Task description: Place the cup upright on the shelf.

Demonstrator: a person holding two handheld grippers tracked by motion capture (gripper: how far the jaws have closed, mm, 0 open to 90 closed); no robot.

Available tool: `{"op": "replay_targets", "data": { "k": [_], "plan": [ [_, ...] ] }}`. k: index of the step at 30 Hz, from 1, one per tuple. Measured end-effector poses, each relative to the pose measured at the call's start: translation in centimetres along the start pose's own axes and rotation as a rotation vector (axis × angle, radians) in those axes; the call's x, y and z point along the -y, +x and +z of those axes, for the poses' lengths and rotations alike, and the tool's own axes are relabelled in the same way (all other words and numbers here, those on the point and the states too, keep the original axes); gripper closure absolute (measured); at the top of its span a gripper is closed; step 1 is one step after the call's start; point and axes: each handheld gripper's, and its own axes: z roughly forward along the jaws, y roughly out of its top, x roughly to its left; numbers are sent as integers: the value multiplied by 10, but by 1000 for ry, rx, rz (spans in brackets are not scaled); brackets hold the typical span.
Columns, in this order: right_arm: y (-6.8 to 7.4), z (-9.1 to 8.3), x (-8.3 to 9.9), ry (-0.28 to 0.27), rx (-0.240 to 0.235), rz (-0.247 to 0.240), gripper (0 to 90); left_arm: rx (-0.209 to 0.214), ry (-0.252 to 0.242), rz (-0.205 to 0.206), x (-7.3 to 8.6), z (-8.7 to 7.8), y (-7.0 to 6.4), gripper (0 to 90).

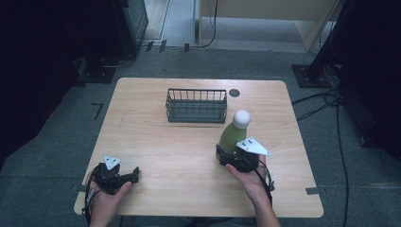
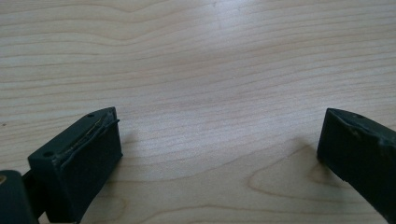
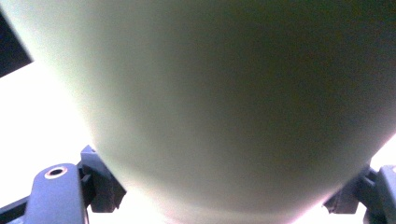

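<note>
The right gripper squeezes the fat bottom of the green bottle with a white cap, just in front of the black basket on the table, while the left gripper rests wide open, holding nothing.

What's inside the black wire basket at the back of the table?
The wire basket looks empty: through its bars only its dark floor shows. The green bottle, held in the right gripper, stands outside it, nearer the person. The floor just behind the near wall is partly screened.
</note>
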Motion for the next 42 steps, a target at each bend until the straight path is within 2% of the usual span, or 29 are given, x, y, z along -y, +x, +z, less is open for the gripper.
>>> {"op": "replay_targets", "data": {
  "k": [10,26,42],
  "plan": [
    [3,5,-20,-3,-5,-8,196,0,1,1,0,0,0,0],
    [13,19,-61,-34,-23,-33,197,0,-2,-2,0,0,0,0],
    [18,43,-103,-46,-26,-30,198,0,-1,-3,0,0,0,0]
  ]
}}
